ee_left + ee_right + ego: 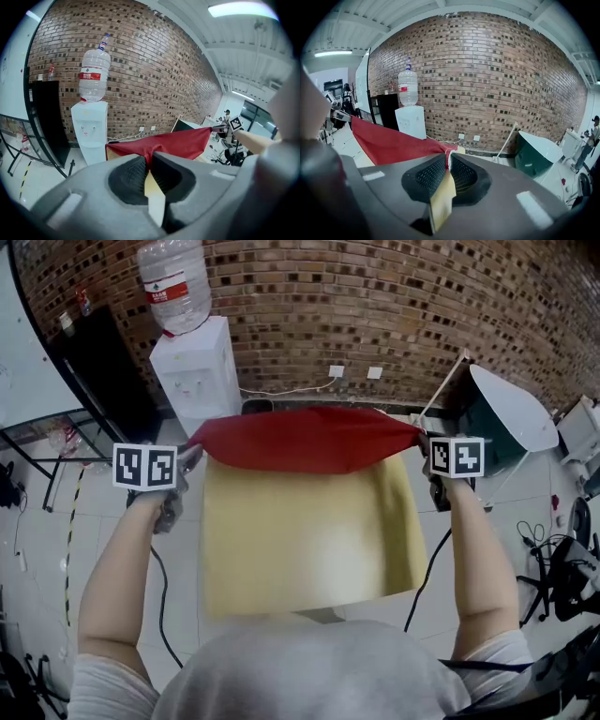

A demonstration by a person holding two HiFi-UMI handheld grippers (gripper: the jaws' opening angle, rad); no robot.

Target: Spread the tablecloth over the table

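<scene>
I can't see what lies beneath the tablecloth (309, 521); it hangs in front, and the person's torso (309, 676) covers its lower edge. In the head view the left gripper (190, 456) and right gripper (424, 444) are blurred, their jaws indistinct there. Each gripped corner vanishes between the pads. The water bottle (173, 282) is cropped by the top edge.

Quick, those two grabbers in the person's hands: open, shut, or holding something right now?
Left gripper: jaws shut on one corner of the tablecloth.
Right gripper: jaws shut on the tablecloth's other corner.
</scene>
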